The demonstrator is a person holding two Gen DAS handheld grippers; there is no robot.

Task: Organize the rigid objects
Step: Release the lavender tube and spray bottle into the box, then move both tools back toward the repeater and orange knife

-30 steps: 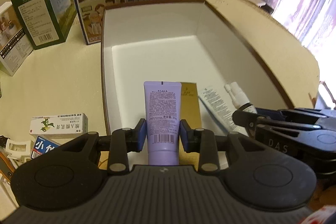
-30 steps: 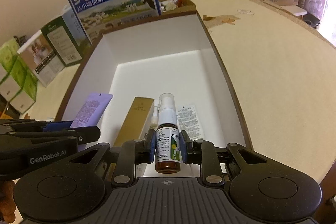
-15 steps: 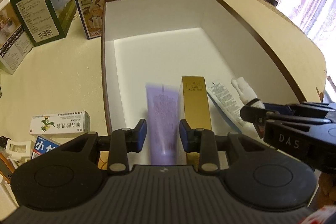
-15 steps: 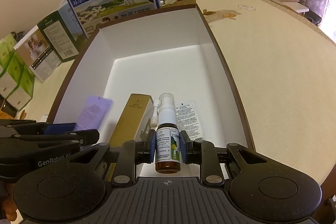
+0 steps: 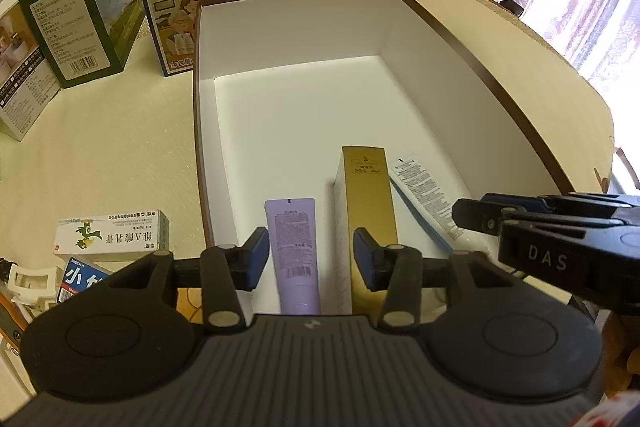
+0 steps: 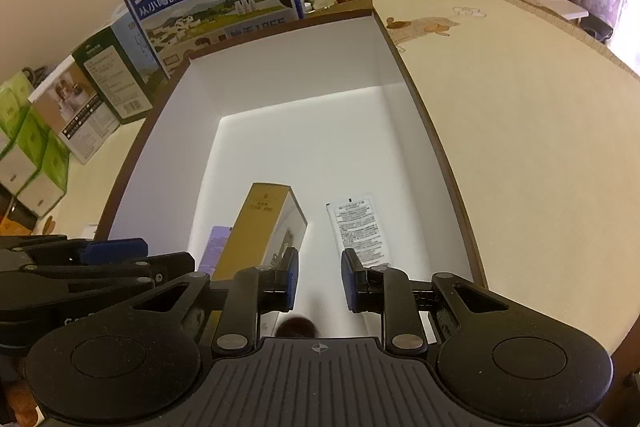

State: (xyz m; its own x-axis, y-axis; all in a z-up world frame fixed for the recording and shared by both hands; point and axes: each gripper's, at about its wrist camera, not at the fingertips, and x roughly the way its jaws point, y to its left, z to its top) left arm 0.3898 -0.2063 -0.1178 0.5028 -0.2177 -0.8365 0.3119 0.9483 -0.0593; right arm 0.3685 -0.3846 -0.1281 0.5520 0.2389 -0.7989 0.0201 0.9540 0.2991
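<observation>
Two drops at once: our left gripper [image 5: 308,259] jaws have just been opening, the purple tube [image 5: 295,247] lying loose between them in the white box [image 5: 280,39] beside the gold carton [image 5: 368,211], while our right gripper [image 6: 318,277] jaws gape empty, the spray bottle [image 6: 296,327] gone down below them.

Left gripper [image 5: 311,259] tilts steeply down, and its jaws have just been opening: blue pads stand clear of the purple tube [image 5: 294,251] seen between them. Right gripper [image 6: 318,279] is close alongside, angled down too, jaws parted, nothing pinched between the pads.
</observation>
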